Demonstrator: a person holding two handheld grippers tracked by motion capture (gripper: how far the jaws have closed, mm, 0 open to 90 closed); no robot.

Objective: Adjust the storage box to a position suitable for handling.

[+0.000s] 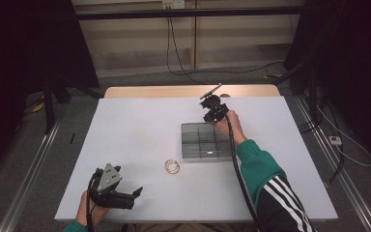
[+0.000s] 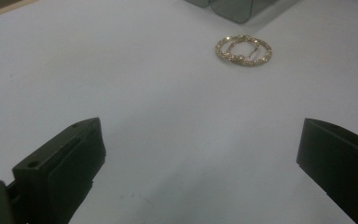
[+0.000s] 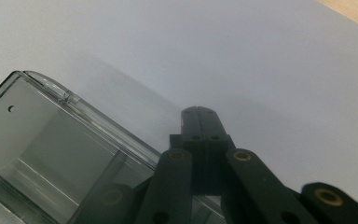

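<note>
— Where do we have the right gripper [image 1: 214,114]?

— We hold it at the far edge of the clear compartment box [image 1: 206,140], near the box's far right corner. In the right gripper view its two black jaws are pressed flat together, with nothing between them. Their tips hang over the white table [image 1: 140,125] just outside the box's rim; whether they touch the rim we cannot tell.

— And the left gripper [image 2: 200,154]?

— We rest it near the table's near left corner, well apart from the box. Its jaws stand wide apart, with bare tabletop between them.

— How does the box look?

— It is a shallow tray of smoky clear plastic with rounded corners, split by dividers into a grid of small compartments. It sits flat, right of the table's middle. One near compartment shows a small bright spot, too small for us to make out.

— Anything beside it?

— A gold bracelet [image 2: 243,50] lies flat on the table just off the box's near left corner, between the box and the left gripper
</note>
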